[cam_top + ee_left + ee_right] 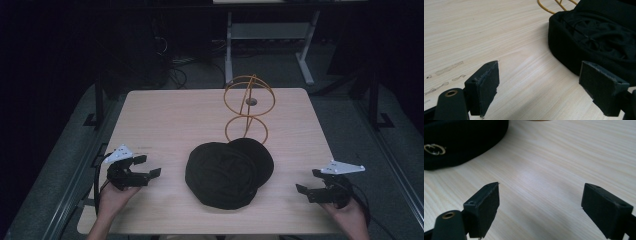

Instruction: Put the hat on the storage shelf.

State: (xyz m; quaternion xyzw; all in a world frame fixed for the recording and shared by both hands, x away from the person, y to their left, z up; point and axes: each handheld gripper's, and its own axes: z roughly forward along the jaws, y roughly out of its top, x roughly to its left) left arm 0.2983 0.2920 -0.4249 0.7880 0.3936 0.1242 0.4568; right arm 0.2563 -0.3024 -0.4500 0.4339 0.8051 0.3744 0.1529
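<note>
A black cap (227, 171) lies on the wooden table (165, 115), near the front and a little right of centre. Behind it stands a yellow wire stand (248, 107) made of rings. My left gripper (146, 167) rests open at the front left, its jaws pointing toward the cap. In the left gripper view the cap (599, 37) sits just beyond the right jaw, not touched. My right gripper (310, 182) is open at the front right, apart from the cap. In the right gripper view the cap (461, 140) with a metal emblem (434, 149) lies at the upper left.
Bare wood lies between each gripper and the cap. Beyond the table's far edge are a white desk frame (265, 35), cables and dark floor. Metal rails run along both sides of the table.
</note>
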